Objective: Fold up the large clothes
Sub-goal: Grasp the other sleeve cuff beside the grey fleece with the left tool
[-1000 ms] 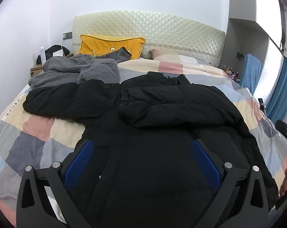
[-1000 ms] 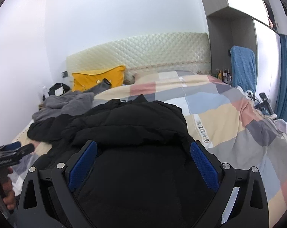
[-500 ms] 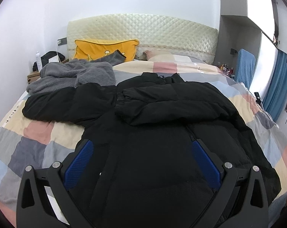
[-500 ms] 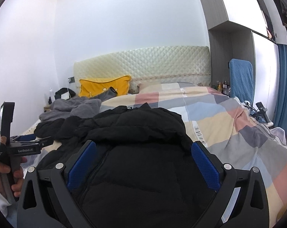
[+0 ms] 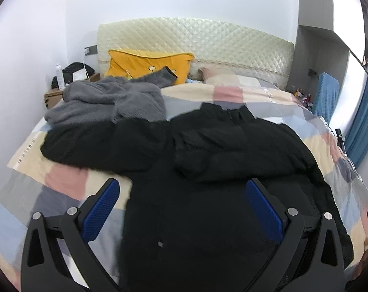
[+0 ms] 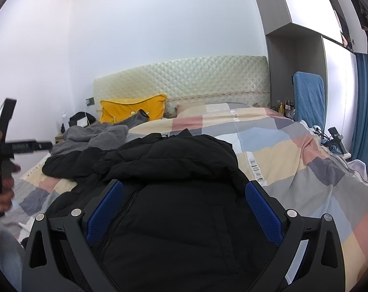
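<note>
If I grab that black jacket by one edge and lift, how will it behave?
The black jacket looks puffy and quilted, so it is probably light for its bulk. It lies rumpled with one sleeve folded across the chest, so it will likely sag and unfold when lifted. Its smooth shell may slide on the quilt.

bright daylight from right side; fisheye bending at edges; left view motion-blurred, soft.
</note>
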